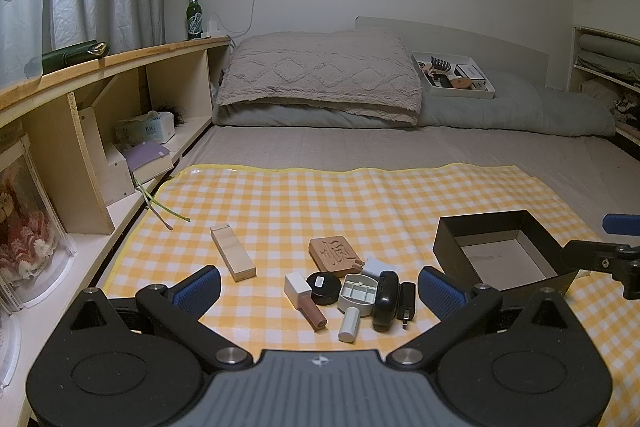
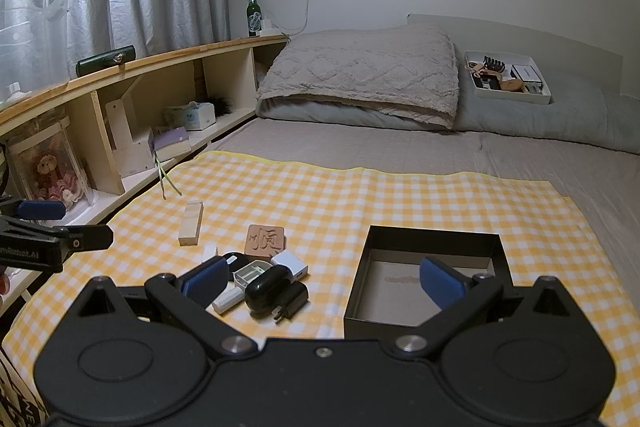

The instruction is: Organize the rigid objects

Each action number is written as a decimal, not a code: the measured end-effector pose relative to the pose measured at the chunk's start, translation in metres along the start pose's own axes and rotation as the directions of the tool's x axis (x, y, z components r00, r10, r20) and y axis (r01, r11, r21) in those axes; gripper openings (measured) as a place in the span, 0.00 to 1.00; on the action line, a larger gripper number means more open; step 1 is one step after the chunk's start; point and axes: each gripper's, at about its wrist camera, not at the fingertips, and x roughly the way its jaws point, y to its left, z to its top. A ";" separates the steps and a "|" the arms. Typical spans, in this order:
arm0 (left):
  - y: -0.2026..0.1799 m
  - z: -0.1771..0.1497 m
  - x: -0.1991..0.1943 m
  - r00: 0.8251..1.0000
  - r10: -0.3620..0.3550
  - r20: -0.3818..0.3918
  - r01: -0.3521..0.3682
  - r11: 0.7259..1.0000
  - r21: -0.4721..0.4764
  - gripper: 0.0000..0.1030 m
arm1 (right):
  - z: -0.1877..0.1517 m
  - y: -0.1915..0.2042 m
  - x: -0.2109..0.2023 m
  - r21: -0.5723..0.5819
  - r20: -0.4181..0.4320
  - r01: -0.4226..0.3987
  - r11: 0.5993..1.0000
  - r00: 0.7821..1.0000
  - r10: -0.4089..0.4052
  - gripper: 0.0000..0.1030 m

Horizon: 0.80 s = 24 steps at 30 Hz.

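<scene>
Both grippers hover over the yellow checked cloth (image 1: 360, 195) spread on the bed, nothing picked up yet. Judged step: the start of sorting, before the first grasp.

Left gripper (image 1: 319, 287): fingers spread wide, nothing between them. The cluster of small objects lies directly ahead, between the two finger pads and just beyond their tips: carved wooden tile (image 1: 334, 255), black round tin (image 1: 323, 287), grey open case (image 1: 358, 293), black rounded case (image 1: 386, 301), black plug adapter (image 1: 407, 299), white cylinder (image 1: 349, 323), and a white-capped brown stick (image 1: 306, 301). They touch or overlap one another. A pale wooden block (image 1: 233, 251) lies apart, beyond the left finger.

Right gripper (image 2: 322, 281): fingers also wide open and empty. The black open box (image 2: 432, 275) sits ahead of its right finger, whose pad overlaps the box interior in view; I cannot tell whether it is over the box or short of it. The box is empty. The cluster lies by its left finger.

Judgement: the box is the likely destination. The next move calls for singling out one item at the pile's edge; the white cylinder or the plug adapter look most reachable. Narrow the fingers to straddle it alone, then lower. Risk: the tight packing means neighbours may be nudged or caught with it.
</scene>
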 end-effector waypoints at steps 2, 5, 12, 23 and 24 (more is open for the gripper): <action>0.000 0.000 0.000 1.000 0.000 0.001 0.000 1.000 -0.001 1.00 | 0.000 0.000 -0.001 0.001 0.003 0.000 1.000 1.000 0.000 1.00; 0.000 0.000 0.000 1.000 -0.004 0.003 0.004 1.000 -0.008 1.00 | 0.002 -0.002 -0.003 0.001 0.011 0.001 1.000 1.000 -0.001 1.00; 0.006 0.005 0.004 1.000 0.003 0.008 -0.002 0.999 -0.035 1.00 | 0.009 -0.009 -0.009 0.001 0.035 0.064 0.998 0.997 -0.064 1.00; 0.023 0.016 0.024 0.998 0.063 -0.013 -0.064 0.995 -0.081 1.00 | 0.022 -0.053 -0.012 0.029 0.066 0.120 0.992 0.990 -0.121 1.00; 0.024 0.017 0.027 0.998 0.061 -0.019 -0.062 0.994 -0.088 1.00 | 0.023 -0.058 -0.010 0.020 0.064 0.134 0.991 0.989 -0.135 1.00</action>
